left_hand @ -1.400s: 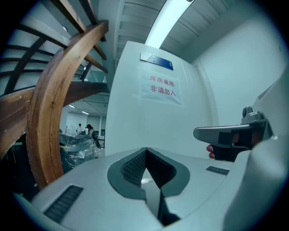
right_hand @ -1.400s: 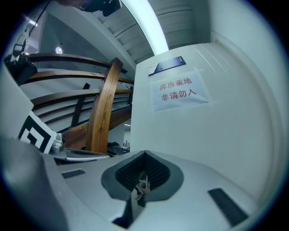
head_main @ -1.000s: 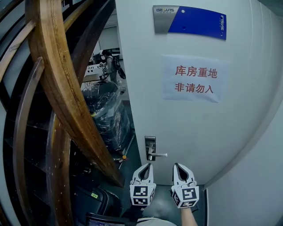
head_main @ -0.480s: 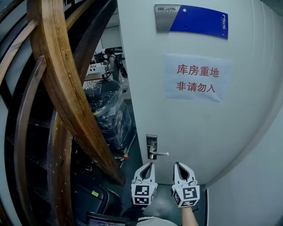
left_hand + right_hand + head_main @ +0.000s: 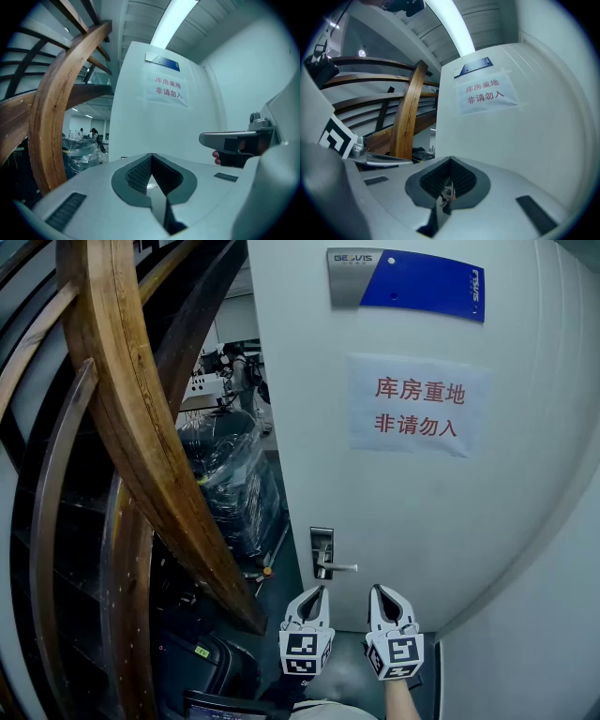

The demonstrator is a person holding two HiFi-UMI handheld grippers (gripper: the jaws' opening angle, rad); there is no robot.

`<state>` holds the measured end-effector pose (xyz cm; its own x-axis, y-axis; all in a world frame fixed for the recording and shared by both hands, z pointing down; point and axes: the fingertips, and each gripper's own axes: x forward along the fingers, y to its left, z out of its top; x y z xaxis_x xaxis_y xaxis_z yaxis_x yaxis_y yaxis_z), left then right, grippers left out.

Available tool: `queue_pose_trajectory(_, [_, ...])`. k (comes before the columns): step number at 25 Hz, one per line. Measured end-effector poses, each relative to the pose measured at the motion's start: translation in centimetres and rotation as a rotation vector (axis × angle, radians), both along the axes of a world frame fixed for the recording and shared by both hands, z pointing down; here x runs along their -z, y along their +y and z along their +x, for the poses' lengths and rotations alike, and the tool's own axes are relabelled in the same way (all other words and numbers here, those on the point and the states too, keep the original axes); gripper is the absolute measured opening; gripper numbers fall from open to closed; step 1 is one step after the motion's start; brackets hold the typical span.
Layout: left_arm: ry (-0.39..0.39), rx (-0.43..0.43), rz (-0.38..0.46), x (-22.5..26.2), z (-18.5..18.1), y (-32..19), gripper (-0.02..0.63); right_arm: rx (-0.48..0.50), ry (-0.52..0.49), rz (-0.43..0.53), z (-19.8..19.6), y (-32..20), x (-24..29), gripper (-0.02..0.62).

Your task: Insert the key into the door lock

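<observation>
The white door (image 5: pixel 412 512) carries a silver lock plate (image 5: pixel 322 545) with a lever handle (image 5: pixel 339 567) near its left edge; the keyhole is too small to make out. Both grippers are held level, side by side, just below the handle and short of the door. My left gripper (image 5: pixel 316 590) (image 5: pixel 151 155) is shut with nothing between its pads. My right gripper (image 5: pixel 377 589) (image 5: pixel 449 159) is shut on a small metal key (image 5: pixel 446 194), which sticks out between its dark pads. The key is hidden in the head view.
Curved wooden stair rails (image 5: pixel 141 446) rise close on the left. Past the door's left edge stands a plastic-wrapped load (image 5: pixel 230 484), with a lit room behind it. A paper sign with red characters (image 5: pixel 418 406) and a blue and silver plate (image 5: pixel 405 284) are on the door.
</observation>
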<state>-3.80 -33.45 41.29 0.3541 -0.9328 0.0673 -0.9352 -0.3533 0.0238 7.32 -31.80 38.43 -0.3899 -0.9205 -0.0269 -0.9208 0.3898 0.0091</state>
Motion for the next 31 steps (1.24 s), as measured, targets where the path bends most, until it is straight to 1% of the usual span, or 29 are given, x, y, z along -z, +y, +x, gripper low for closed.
queue_pose_trajectory(31, [-0.008, -0.003, -0.006, -0.14, 0.54, 0.25, 0.005, 0.000, -0.008, 0.001, 0.31, -0.05, -0.43, 0.005])
